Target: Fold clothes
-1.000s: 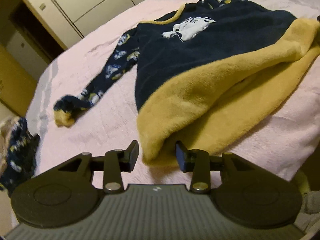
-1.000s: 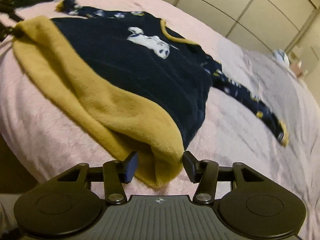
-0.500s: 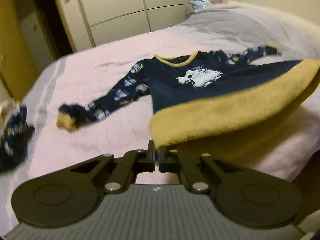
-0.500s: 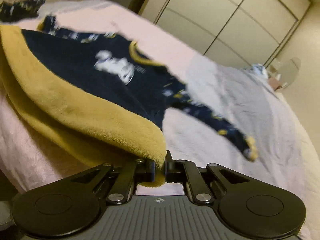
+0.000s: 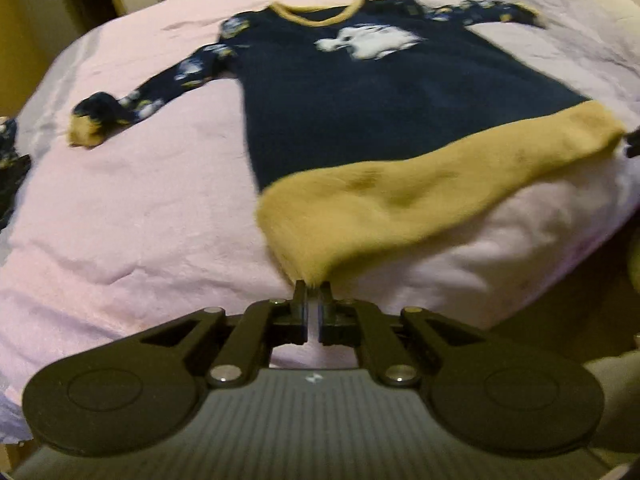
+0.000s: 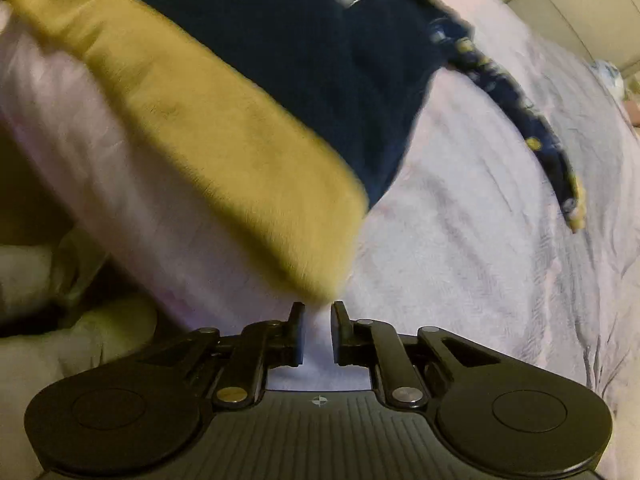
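In the left wrist view, the left gripper (image 5: 313, 289) sits nearest the camera, its fingers (image 5: 300, 300) pressed almost together and pinching the near corner of the yellow hem (image 5: 400, 200) of a navy sweater (image 5: 380, 92). The hem corner is drawn toward the edge of the bed (image 5: 132, 220), which is covered by a pale pink blanket. Beyond the hem, the sweater's dark body lies flat, front side up, with a white printed figure (image 5: 372, 42) on the chest and a yellow neckline (image 5: 318, 16) farthest away. One patterned sleeve (image 5: 160, 88) stretches out to the left, ending in a yellow cuff. A second dark patterned garment (image 5: 10, 168) lies at the left edge of the bed.

In the right wrist view, the right gripper (image 6: 317, 307) has its fingers (image 6: 340, 318) slightly parted, with the other hem corner just ahead of the tips; whether they touch the fabric cannot be told. The other sleeve (image 6: 520, 116) runs off to the right across the blanket. Pale cupboard doors (image 6: 580, 8) stand beyond the bed.
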Demonstrator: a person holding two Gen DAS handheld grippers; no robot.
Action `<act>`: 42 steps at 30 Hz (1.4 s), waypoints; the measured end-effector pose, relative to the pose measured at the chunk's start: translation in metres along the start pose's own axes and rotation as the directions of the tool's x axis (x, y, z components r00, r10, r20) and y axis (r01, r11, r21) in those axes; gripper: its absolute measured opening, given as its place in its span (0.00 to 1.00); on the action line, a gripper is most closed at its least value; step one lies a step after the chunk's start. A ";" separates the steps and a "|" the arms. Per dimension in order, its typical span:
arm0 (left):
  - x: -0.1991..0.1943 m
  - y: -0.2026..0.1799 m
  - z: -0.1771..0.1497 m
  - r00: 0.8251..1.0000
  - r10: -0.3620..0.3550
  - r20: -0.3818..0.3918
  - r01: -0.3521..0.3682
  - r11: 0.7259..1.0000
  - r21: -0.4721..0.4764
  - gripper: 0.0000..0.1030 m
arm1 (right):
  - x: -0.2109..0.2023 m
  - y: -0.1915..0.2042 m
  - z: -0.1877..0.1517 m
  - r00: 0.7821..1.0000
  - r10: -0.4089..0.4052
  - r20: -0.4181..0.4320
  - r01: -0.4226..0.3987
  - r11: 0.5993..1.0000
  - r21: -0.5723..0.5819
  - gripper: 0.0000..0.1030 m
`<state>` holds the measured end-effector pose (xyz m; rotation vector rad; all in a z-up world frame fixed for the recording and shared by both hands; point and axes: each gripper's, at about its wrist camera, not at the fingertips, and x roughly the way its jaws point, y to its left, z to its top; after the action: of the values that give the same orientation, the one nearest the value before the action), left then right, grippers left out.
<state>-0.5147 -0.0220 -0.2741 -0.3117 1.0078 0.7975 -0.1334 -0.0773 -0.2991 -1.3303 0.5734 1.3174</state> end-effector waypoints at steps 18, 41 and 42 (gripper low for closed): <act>0.055 0.063 0.045 0.999 -0.005 -0.045 -0.016 0.893 -0.449 0.14 | 0.013 -0.073 0.062 0.973 0.212 0.090 -0.225 0.799 0.558 0.15; 0.212 0.311 0.168 0.856 0.514 -0.047 -0.510 0.829 -0.231 0.07 | 0.081 -0.126 0.230 0.979 0.190 0.077 -0.152 0.421 0.894 0.17; 0.207 0.314 0.162 0.845 0.532 -0.059 -0.533 0.824 -0.192 0.05 | 0.083 -0.124 0.233 0.979 0.192 0.072 -0.149 0.425 0.893 0.17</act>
<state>-0.5788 0.3784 -0.3278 -0.2010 1.0305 1.4186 -0.0840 0.1931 -0.2718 -0.3752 1.2614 0.8622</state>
